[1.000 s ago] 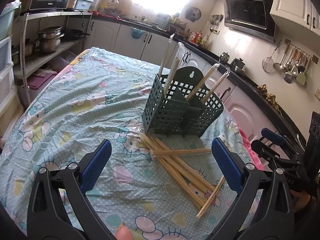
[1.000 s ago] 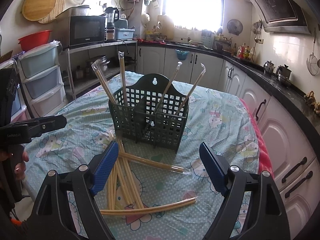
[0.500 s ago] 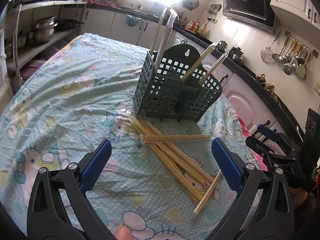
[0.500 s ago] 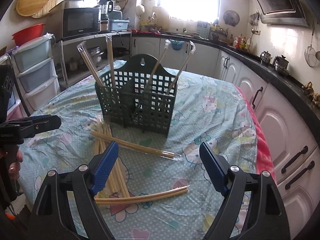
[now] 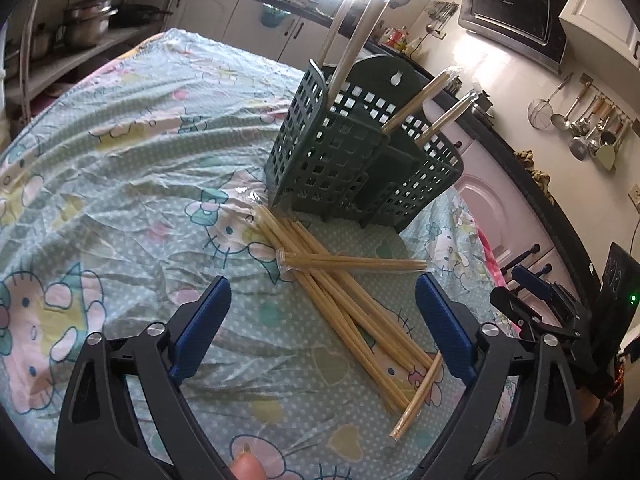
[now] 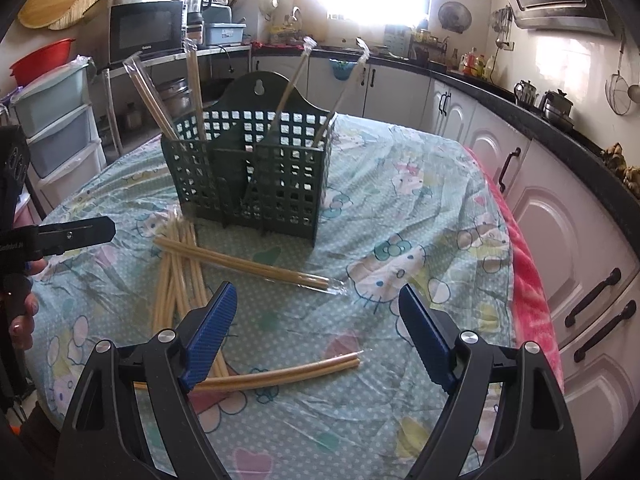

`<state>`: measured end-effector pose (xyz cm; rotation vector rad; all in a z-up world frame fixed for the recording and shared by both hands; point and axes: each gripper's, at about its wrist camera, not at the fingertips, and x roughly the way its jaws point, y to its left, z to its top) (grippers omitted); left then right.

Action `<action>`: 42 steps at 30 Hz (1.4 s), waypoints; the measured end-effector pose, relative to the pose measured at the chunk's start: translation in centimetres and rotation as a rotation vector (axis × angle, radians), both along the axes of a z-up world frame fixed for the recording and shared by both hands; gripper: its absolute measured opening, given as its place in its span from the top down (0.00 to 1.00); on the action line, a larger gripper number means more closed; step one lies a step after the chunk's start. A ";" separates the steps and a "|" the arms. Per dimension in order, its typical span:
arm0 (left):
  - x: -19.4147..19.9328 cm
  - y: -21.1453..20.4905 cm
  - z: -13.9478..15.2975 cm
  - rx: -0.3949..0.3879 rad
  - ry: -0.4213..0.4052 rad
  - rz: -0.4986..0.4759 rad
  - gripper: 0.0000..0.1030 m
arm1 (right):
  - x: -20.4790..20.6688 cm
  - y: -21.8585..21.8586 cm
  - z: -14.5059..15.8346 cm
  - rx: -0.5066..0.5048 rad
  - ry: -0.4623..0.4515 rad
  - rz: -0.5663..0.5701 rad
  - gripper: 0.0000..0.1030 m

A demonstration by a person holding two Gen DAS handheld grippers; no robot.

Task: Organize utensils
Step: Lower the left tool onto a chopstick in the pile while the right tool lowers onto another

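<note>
Clearly both tools gape empty: left tool (image 5: 320,320), right tool (image 6: 318,328).
I judge the wrapped chopsticks (image 5: 344,304) light, stiff, slippery; pinch mid-length for the green holder (image 5: 360,160).

A home kitchen: microwave (image 6: 146,32), range hood (image 5: 516,8), hanging ladles (image 5: 588,120), white cabinets (image 6: 560,232).

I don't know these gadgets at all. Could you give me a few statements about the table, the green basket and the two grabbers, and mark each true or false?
1. Both grippers, left gripper and right gripper, are open and hold nothing. True.
2. The green basket lies tipped on its side. False: it stands upright on the tablecloth.
3. Four wrapped chopstick pairs stand in the basket. True.
4. No chopsticks are left on the table. False: a loose pile of chopsticks lies in front of the basket.
5. The tablecloth is plain white. False: it is pale green with cartoon cats.
</note>
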<state>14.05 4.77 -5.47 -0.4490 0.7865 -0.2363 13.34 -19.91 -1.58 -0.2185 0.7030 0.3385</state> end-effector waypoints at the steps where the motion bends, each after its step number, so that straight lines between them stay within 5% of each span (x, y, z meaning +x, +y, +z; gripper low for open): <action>1: 0.1 0.0 -0.2 -0.005 0.003 -0.001 0.19 | 0.1 0.0 -0.1 -0.001 0.003 -0.002 0.22; 9: 2.2 0.5 -1.4 -0.075 0.040 0.003 0.39 | 0.8 -1.1 -1.6 -0.018 0.038 -0.021 0.22; 24: 4.1 1.2 -3.5 -0.149 0.095 0.029 0.54 | 1.9 -2.3 -3.7 -0.002 0.105 -0.055 0.26; 28: 4.5 1.2 -3.9 -0.156 0.102 0.023 0.61 | 2.3 -2.9 -4.3 0.006 0.128 -0.074 0.33; 33: 4.7 1.2 -4.2 -0.169 0.103 0.022 0.82 | 3.0 -3.5 -5.2 0.038 0.169 -0.090 0.38; 42: 4.9 1.5 -4.4 -0.169 0.099 0.020 0.93 | 3.8 -4.7 -6.7 0.100 0.228 -0.108 0.55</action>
